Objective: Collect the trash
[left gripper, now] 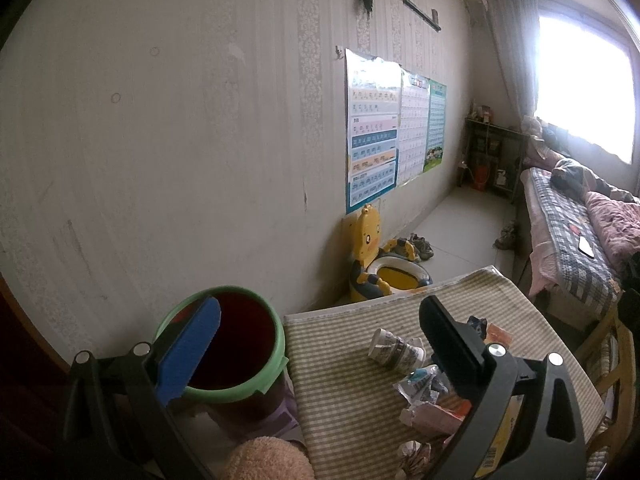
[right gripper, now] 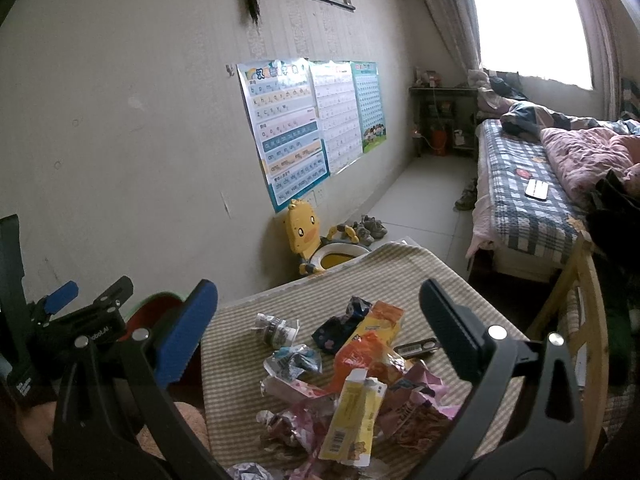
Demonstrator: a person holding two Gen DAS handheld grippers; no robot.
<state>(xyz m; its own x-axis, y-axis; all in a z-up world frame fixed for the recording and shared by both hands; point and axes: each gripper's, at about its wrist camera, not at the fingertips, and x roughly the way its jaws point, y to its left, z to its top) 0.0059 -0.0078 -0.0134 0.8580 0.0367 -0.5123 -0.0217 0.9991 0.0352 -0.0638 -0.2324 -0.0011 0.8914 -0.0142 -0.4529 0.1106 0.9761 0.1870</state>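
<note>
- The left gripper point(left gripper: 320, 344) is held wide open with nothing between its jaws; one blue-padded finger is seen over the mouth of a green-rimmed bin point(left gripper: 224, 344).
- The right gripper point(right gripper: 316, 332) is likewise spread wide and empty, poised above a pile of trash point(right gripper: 352, 380).
- The trash is heaped on a striped cloth-covered table point(right gripper: 400, 276): a crushed paper cup point(left gripper: 396, 350), an orange wrapper point(right gripper: 380, 320), a yellow carton point(right gripper: 356, 416) and crumpled packets.
- The bin is placed just beside the table's left edge.
- Beyond, a yellow duck potty point(right gripper: 316, 244) is set against a wall hung with posters point(right gripper: 288, 128), and a bed point(right gripper: 528, 196) is seen on the right.
</note>
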